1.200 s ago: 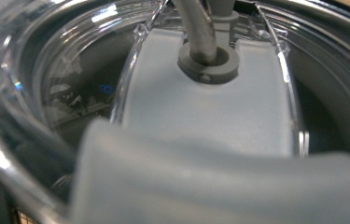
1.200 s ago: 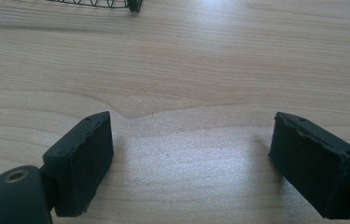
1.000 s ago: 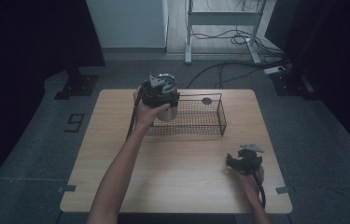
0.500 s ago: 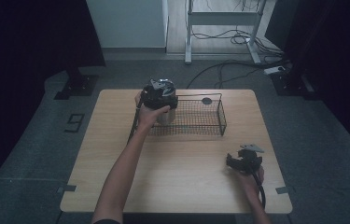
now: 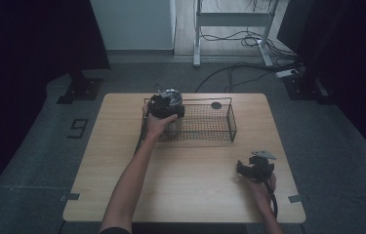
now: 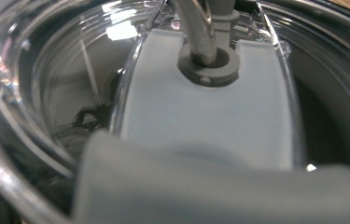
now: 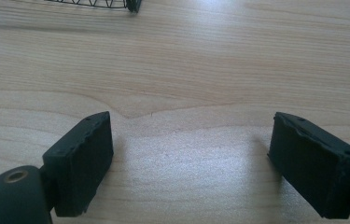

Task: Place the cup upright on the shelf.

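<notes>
A clear glass jar (image 5: 172, 94) with a white clasp piece (image 6: 200, 116) and a metal wire on its lid sits at the left end of a black wire basket (image 5: 231, 123). My left gripper (image 5: 165, 108) is over it and holds it; its jaws are hidden in the left gripper view, where the lid is pressed close to the camera. My right gripper (image 5: 254, 166) rests low at the table's front right, open, with bare wood between its fingers (image 7: 81, 158).
The wooden table (image 5: 122, 146) has open surface in front of the basket. A small dark round disc (image 5: 215, 105) lies at the basket's far side. The basket's corner (image 7: 133, 4) shows ahead of the right gripper. Cables and a metal stand are on the floor beyond.
My left gripper has come down a little with the jar at the basket's left end. The right gripper has stayed put.
</notes>
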Demonstrator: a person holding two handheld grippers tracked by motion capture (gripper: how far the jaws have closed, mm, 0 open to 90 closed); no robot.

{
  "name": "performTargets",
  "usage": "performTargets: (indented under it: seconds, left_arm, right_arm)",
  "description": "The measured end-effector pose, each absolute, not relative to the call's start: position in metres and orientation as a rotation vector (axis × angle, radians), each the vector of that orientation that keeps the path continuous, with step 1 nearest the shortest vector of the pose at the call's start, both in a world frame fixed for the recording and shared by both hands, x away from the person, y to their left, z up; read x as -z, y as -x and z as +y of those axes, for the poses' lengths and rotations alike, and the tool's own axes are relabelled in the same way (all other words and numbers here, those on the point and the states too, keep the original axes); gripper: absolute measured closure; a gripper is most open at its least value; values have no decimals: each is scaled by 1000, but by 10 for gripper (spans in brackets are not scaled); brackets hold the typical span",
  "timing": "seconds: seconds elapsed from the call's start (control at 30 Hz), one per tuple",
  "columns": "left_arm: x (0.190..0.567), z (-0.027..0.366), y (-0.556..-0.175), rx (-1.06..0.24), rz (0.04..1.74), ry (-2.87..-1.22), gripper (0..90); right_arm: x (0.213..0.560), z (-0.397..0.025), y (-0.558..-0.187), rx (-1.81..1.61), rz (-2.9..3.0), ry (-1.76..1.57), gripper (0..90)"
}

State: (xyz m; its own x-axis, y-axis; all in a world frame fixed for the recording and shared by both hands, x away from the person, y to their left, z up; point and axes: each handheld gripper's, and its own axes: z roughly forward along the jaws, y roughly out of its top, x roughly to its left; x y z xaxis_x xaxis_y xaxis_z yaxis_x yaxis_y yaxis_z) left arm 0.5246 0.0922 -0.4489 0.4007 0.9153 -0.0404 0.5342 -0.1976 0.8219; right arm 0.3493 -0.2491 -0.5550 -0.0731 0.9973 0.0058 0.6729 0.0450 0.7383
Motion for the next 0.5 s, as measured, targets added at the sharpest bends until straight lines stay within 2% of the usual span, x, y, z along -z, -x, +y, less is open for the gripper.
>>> performTargets:
  seconds: [0.5]
  left_arm:
    - [466,95,-524,-590,1264,-1860,39]
  right_arm:
    - [555,-249,-349,-800,1801,-1678,135]
